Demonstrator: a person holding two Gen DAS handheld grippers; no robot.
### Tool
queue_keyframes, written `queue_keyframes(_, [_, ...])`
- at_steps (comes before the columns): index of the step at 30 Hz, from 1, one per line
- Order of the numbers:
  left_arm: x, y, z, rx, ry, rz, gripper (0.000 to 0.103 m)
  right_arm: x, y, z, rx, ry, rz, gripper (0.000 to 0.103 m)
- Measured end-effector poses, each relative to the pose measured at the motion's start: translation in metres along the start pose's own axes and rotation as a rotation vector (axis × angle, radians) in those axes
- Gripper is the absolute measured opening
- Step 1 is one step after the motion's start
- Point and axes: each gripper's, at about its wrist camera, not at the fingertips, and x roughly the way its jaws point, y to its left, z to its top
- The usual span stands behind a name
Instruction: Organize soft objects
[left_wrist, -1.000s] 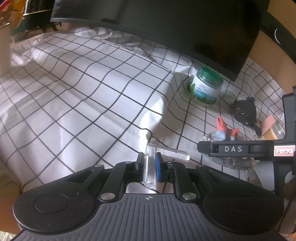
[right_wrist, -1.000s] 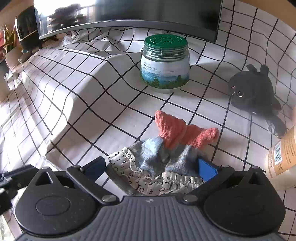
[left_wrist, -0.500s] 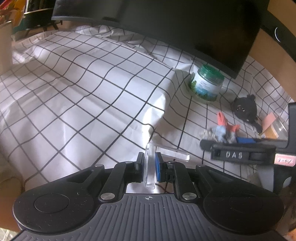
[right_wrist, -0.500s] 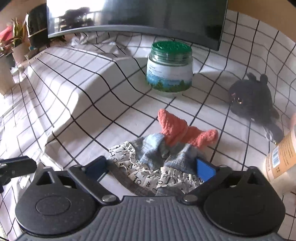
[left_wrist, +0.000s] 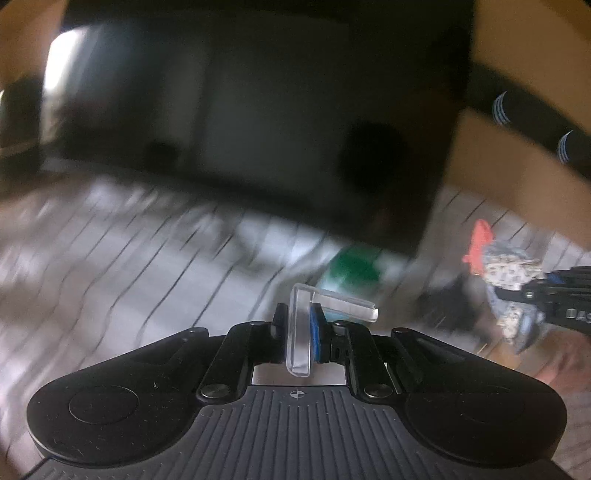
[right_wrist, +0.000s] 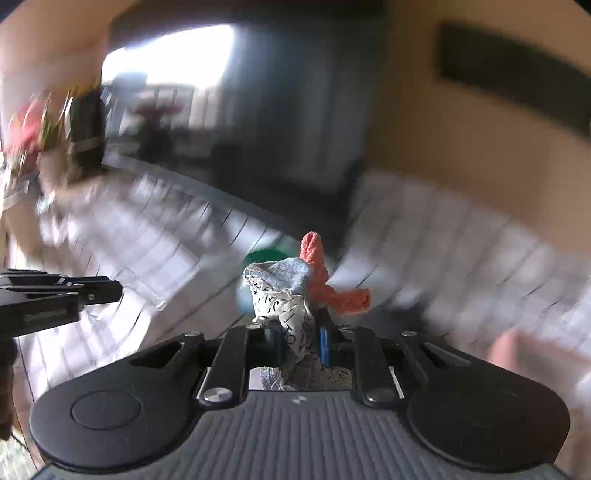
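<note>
We see two blurred views from cameras mounted on hand-held grippers, above a white cloth with a black grid (left_wrist: 122, 254). In the right wrist view, our right gripper (right_wrist: 300, 334) has just been closing and now pinches a small soft toy (right_wrist: 291, 295) between its blue pads. The toy is a bundle of blue-grey fabric, white fabric printed with black letters, and an orange knitted part that sticks up and out to the right. It is lifted clear of the cloth. In the left wrist view, our left gripper (left_wrist: 300, 332) is closed on a clear plastic piece (left_wrist: 299, 332) bent at a right angle, one arm pointing right. The same toy appears at the far right of this view, held by the other gripper. A green-lidded jar (left_wrist: 351, 271) stands on the cloth below a large dark screen (left_wrist: 258, 122), smeared by motion. A tan wall lies behind.
</note>
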Motion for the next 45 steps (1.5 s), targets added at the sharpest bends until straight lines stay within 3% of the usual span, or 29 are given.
queue_keyframes(6, [0.018,-0.092,0.055,0.089,-0.069,-0.172,0.015,-0.062,-0.089,0.021,0.037,-0.104,-0.184,0.017])
queue_keyframes(12, [0.046,-0.204,0.065,0.197,-0.031,-0.359,0.015,-0.098,-0.161,0.003,0.099,-0.111,-0.327,0.017])
queue_keyframes(18, [0.092,-0.301,0.039,0.272,0.117,-0.529,0.015,-0.107,-0.212,-0.034,0.225,-0.068,-0.374,0.017])
queue_keyframes(20, [0.115,-0.325,0.026,0.252,0.226,-0.574,0.016,-0.103,-0.223,-0.047,0.268,-0.044,-0.366,0.017])
queue_keyframes(22, [0.14,-0.343,0.009,0.239,0.352,-0.559,0.016,-0.098,-0.228,-0.056,0.284,-0.022,-0.367,0.017])
queue_keyframes(25, [0.15,-0.348,-0.003,0.231,0.381,-0.545,0.017,-0.089,-0.235,-0.066,0.305,0.004,-0.353,0.017])
queue_keyframes(30, [0.14,-0.33,0.007,0.17,0.336,-0.59,0.017,-0.065,-0.238,-0.076,0.292,0.04,-0.338,0.018])
queue_keyframes(35, [0.112,-0.29,0.021,0.098,0.266,-0.496,0.017,-0.023,-0.231,-0.082,0.246,0.123,-0.359,0.018])
queue_keyframes(40, [0.083,-0.237,0.02,0.054,0.216,-0.375,0.017,0.029,-0.217,-0.094,0.239,0.296,-0.332,0.02])
queue_keyframes(43, [0.08,-0.204,0.013,0.01,0.238,-0.323,0.017,0.031,-0.212,-0.1,0.303,0.329,-0.266,0.035])
queue_keyframes(45, [0.081,-0.181,0.004,-0.042,0.263,-0.304,0.017,0.018,-0.212,-0.104,0.32,0.314,-0.243,0.051])
